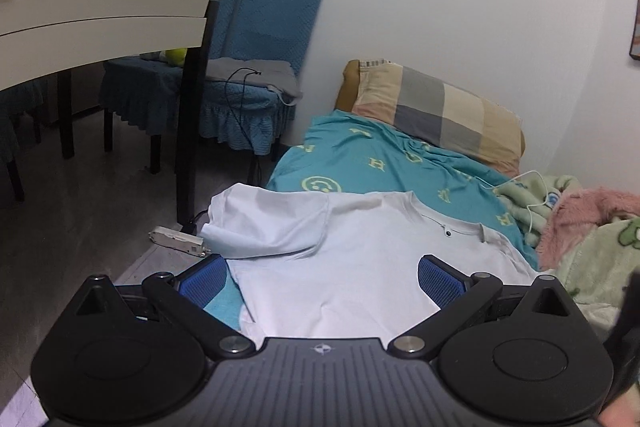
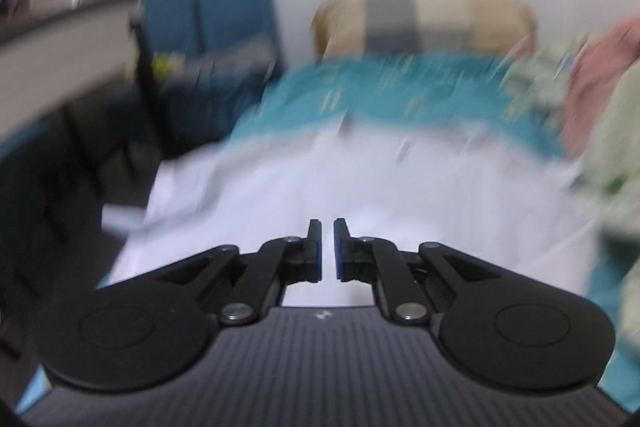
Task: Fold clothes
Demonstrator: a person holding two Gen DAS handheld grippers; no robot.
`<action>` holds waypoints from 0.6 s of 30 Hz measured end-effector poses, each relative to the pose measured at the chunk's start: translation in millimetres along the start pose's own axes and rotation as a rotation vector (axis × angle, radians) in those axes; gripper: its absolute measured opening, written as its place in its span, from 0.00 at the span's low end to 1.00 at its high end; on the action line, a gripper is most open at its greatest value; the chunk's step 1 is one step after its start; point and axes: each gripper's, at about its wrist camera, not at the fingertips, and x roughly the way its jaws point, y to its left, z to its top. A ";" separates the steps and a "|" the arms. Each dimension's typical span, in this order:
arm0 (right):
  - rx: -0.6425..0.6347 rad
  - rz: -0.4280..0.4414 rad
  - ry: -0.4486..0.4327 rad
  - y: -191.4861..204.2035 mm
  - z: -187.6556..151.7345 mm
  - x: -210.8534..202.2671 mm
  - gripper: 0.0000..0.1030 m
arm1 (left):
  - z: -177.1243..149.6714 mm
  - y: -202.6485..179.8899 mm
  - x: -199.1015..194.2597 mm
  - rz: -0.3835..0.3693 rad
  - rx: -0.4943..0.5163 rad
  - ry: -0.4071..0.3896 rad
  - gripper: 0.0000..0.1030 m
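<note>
A white T-shirt (image 1: 340, 259) lies flat on the teal bed sheet (image 1: 360, 163), collar toward the pillow, its left sleeve hanging over the bed edge. My left gripper (image 1: 322, 279) is open wide above the shirt's body, its blue pads (image 1: 438, 283) on either side and holding nothing. The right wrist view is blurred by motion. There the shirt (image 2: 320, 179) spreads below my right gripper (image 2: 328, 251), whose jaws stand almost together with a narrow gap and nothing between them.
A checked pillow (image 1: 436, 111) lies at the head of the bed by the white wall. Green and pink blankets (image 1: 580, 227) are heaped on the right. Blue-covered chairs (image 1: 256, 67) and a white table (image 1: 100, 15) stand left, over a grey floor.
</note>
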 end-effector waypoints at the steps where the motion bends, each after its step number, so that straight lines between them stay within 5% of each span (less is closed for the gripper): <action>1: -0.015 0.005 0.022 1.9 -6.9 5.0 0.08 | -0.1 0.3 0.4 0.001 0.004 0.002 1.00; 9: 0.135 -0.038 0.020 -35.4 7.4 -43.2 0.11 | -16.1 -26.2 6.5 -0.038 0.093 0.018 1.00; 15: 0.319 -0.156 -0.048 -89.8 24.4 -149.9 0.12 | -42.0 -54.0 7.9 -0.107 0.188 0.030 0.99; 18: 0.409 -0.205 -0.081 -121.4 18.7 -194.4 0.21 | -56.7 -70.5 7.8 -0.152 0.253 0.036 0.98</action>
